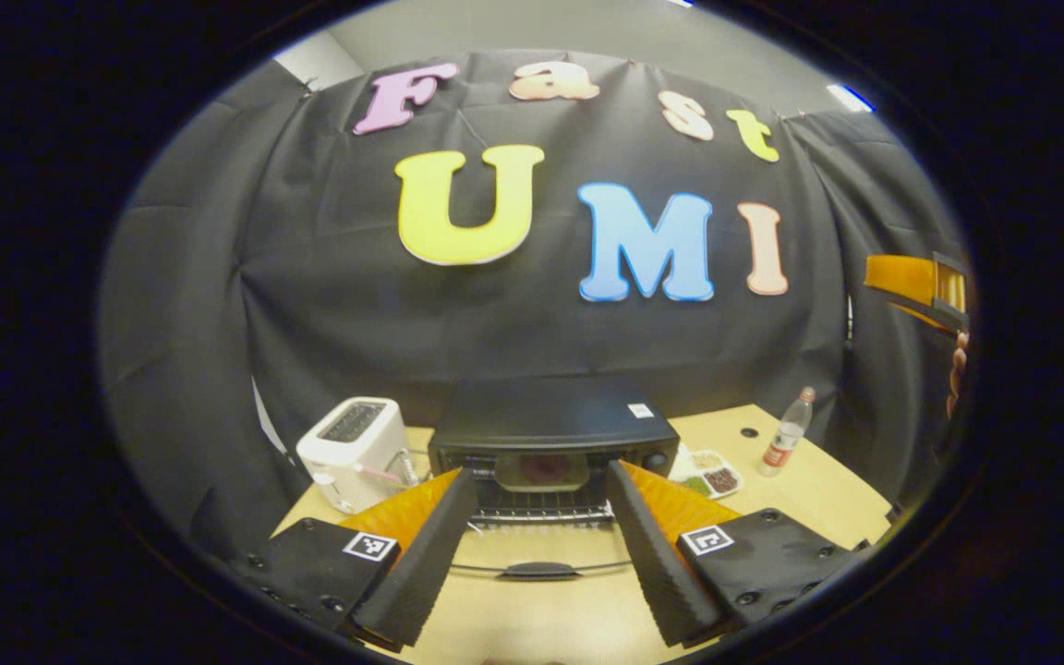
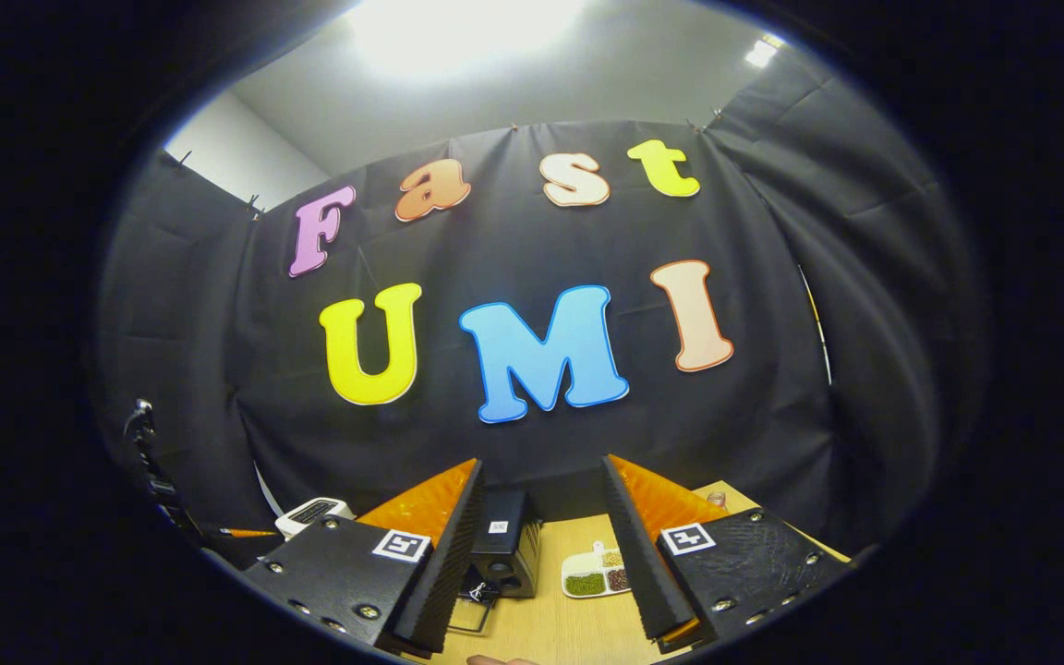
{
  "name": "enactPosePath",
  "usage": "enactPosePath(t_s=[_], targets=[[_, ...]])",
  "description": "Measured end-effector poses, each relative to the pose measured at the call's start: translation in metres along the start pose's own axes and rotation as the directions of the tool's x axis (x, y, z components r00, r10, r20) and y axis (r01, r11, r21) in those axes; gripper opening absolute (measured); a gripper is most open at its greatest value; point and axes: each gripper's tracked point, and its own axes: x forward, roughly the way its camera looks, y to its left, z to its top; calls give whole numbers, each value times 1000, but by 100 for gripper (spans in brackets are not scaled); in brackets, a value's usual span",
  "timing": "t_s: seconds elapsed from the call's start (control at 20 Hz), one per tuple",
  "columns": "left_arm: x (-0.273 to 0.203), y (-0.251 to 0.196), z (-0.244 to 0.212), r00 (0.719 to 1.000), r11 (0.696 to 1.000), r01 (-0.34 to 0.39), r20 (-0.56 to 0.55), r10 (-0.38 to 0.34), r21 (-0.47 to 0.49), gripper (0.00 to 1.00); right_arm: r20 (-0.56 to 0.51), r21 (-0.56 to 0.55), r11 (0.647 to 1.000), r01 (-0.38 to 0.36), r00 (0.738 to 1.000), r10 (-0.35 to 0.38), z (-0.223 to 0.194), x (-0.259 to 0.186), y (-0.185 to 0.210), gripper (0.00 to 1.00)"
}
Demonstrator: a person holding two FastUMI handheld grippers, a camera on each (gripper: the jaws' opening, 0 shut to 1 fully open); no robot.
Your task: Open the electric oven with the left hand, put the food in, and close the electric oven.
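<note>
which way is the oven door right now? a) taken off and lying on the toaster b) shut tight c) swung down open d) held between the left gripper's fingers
c: in the left gripper view the oven has its door folded down flat towards the camera, wire rack exposed, between the open left gripper fingers without touching them.

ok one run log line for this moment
oven: door open | food tray: on table beside oven | left hand-held gripper: open, empty | right hand-held gripper: open, empty

Each tool (image 1: 541,545) has black ribbed fingers (image 1: 421,568), orange backing and screwed black plates bearing square markers.
</note>
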Motion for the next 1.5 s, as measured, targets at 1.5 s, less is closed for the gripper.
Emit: enactPosePath(t_s=[1.5], targets=[[126,2,-269,650,1000,27,-760,-29,-15,100,-92,-76,980,184,977,-191,-30,-17,-102,89]])
